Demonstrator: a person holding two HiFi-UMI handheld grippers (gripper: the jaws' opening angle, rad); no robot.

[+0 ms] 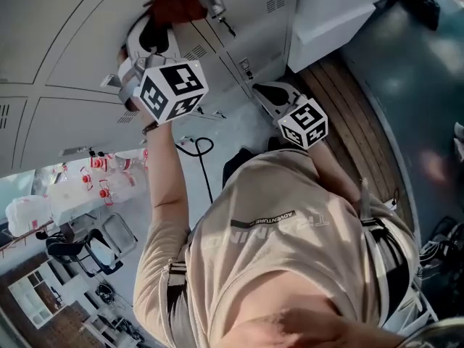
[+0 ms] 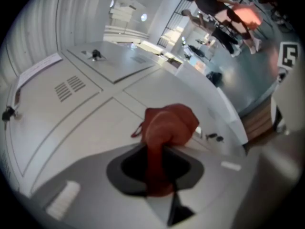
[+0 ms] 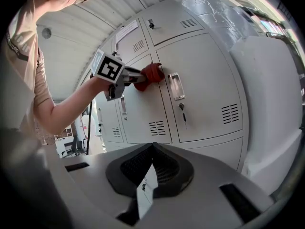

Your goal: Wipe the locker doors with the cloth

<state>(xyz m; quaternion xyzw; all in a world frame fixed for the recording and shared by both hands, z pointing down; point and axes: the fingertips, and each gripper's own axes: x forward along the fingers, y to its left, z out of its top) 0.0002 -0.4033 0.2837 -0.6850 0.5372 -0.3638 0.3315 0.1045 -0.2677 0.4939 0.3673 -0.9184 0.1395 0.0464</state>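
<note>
A red cloth is bunched against a grey locker door, just left of the neighbouring door's metal handle. My left gripper is shut on the cloth, and a strip of the fabric runs back between the jaws. In the right gripper view the left gripper reaches the cloth from the left. My right gripper hangs lower, away from the doors. Its jaws are shut with nothing between them.
Keys hang in several locks, one below the handle and one on an upper door. A white block stands right of the lockers. A black cable lies on the floor below, beside wooden flooring.
</note>
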